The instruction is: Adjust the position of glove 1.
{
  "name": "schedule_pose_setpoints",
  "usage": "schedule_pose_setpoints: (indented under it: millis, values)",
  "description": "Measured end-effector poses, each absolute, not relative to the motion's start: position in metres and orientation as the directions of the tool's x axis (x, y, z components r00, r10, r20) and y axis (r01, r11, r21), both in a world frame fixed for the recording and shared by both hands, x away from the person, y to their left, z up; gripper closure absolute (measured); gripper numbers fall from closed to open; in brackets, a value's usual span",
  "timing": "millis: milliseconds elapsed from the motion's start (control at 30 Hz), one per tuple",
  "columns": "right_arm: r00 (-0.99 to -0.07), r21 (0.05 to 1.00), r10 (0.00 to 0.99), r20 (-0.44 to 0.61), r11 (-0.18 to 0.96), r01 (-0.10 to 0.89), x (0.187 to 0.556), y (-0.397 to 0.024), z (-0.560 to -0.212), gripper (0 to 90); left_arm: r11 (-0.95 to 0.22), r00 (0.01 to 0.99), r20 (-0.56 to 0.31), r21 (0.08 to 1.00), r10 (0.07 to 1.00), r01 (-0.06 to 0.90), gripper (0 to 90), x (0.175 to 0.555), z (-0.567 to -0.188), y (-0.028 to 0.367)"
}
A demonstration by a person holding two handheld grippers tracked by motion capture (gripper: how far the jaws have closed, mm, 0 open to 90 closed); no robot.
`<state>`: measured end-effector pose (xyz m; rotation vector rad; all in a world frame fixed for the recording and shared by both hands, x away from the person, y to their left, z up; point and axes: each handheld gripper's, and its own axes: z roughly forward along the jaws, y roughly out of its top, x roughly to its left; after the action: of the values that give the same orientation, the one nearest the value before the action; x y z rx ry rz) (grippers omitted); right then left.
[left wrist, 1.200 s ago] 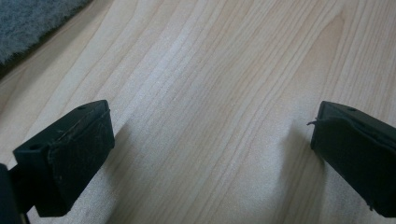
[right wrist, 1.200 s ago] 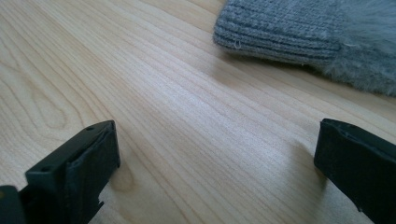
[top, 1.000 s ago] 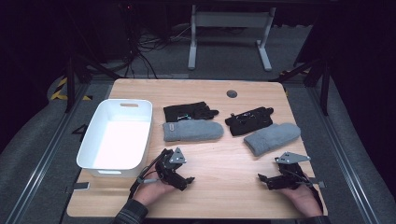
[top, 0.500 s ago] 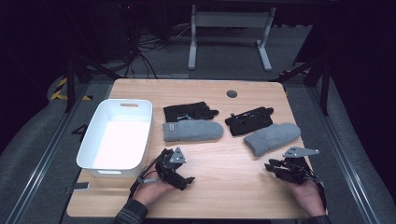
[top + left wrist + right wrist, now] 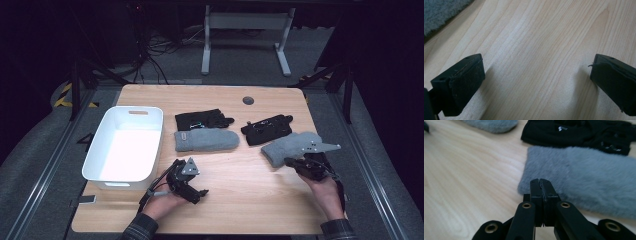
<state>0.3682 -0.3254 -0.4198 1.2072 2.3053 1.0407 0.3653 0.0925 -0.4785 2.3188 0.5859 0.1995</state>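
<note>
So the right gripper [image 5: 541, 182] has just been closing and its jaws are now pressed together with nothing between them, hovering just short of the grey mitten [image 5: 584, 177] near the table's [image 5: 240, 200] right edge. The left gripper [image 5: 196, 192] rests near the front edge beside the white bin [image 5: 125, 145], jaws spread wide over bare wood.

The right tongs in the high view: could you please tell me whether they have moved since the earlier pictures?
Yes. The right tongs have moved up the picture from bare table to the near end of the grey mitten.
</note>
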Motion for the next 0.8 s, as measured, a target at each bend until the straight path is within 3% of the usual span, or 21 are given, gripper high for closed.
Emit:
schedule_pose_setpoints:
  millis: [467, 800]
  values:
    - [-0.541, 0.751, 0.841, 0.011, 0.35, 0.559, 0.412, -0.323, -0.418, 89.8, -0.635, 0.886, -0.024, 0.688, 0.463, 0.35, 0.3, 0.365, -0.478, 0.093]
    - [-0.514, 0.7, 0.858, -0.01, 0.373, 0.609, 0.43, -0.33, -0.435, 90.0, -0.639, 0.888, -0.021, 0.686, 0.46, 0.348, 0.5, 0.365, -0.478, 0.093]
